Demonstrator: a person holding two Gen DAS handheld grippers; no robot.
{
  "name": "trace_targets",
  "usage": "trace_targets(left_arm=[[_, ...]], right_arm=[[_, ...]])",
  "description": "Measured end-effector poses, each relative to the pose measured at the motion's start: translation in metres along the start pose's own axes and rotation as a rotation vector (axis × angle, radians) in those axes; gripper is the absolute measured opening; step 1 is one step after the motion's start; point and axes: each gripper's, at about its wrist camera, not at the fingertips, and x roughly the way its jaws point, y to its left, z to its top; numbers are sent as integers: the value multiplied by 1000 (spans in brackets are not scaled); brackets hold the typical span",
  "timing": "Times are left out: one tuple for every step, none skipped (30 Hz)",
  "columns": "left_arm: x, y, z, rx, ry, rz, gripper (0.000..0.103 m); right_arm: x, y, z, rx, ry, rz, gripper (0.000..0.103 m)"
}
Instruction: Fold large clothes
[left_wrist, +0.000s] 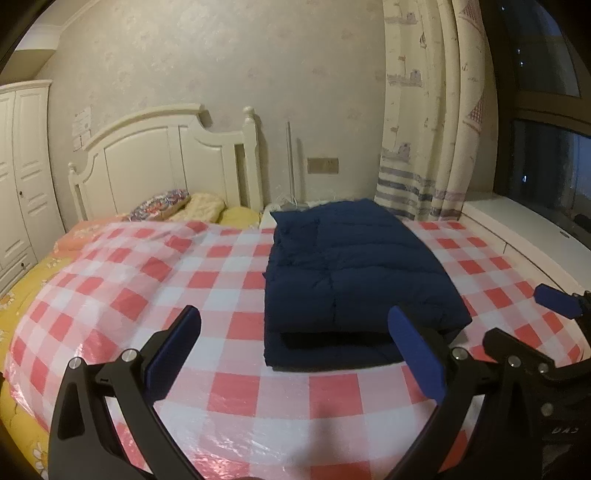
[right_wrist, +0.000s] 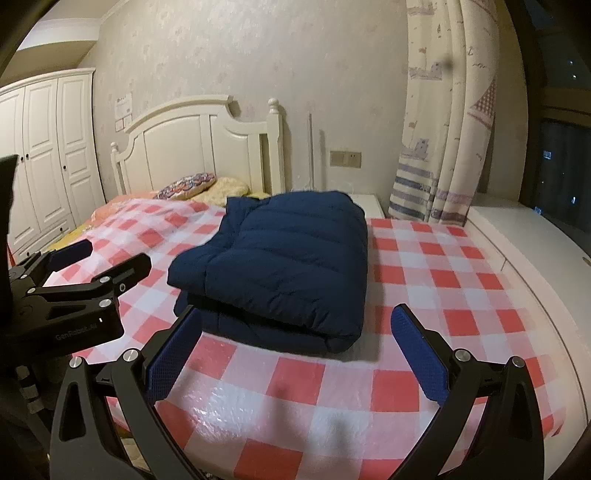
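With both grippers' fingers wide and empty, the puffy navy jacket (left_wrist: 354, 266) at twelve o'clock may spring unfolded on the slick checked sheet (left_wrist: 229, 391).

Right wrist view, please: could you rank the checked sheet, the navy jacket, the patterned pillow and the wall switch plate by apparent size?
1. checked sheet
2. navy jacket
3. patterned pillow
4. wall switch plate

The pillow and plate lie farther back, so their true sizes are unsure.

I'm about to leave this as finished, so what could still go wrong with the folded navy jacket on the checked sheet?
The puffy navy jacket is folded in thick layers with nothing holding it, both jaws open and clear, so it may spring open. The plastic checked sheet looks slick and wrinkled; a nudge from the left gripper or right gripper could slide it.
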Motion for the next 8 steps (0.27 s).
trace_targets(left_arm=[[7, 1, -1, -3, 21, -14, 101], [17, 7, 0, -3, 60, -28, 101], [27, 12, 1, 0, 97, -36, 101], [38, 23, 4, -1, 137, -45, 101], [50, 40, 9, -14, 160, -36, 101], [58, 55, 13, -29, 166, -13, 101], [70, 81, 20, -50, 169, 32, 101], [84, 112, 28, -74, 172, 92, 101]], right_arm=[[5, -1, -2, 3, 12, 3, 98], [9, -1, -4, 5, 23, 6, 98], [14, -3, -6, 6, 36, 11, 98], [19, -6, -6, 6, 51, 17, 98], [23, -11, -6, 5, 61, 21, 98], [27, -23, -3, 3, 76, 19, 98], [29, -37, 3, -7, 85, -1, 98], [29, -52, 9, -18, 86, -34, 98]])
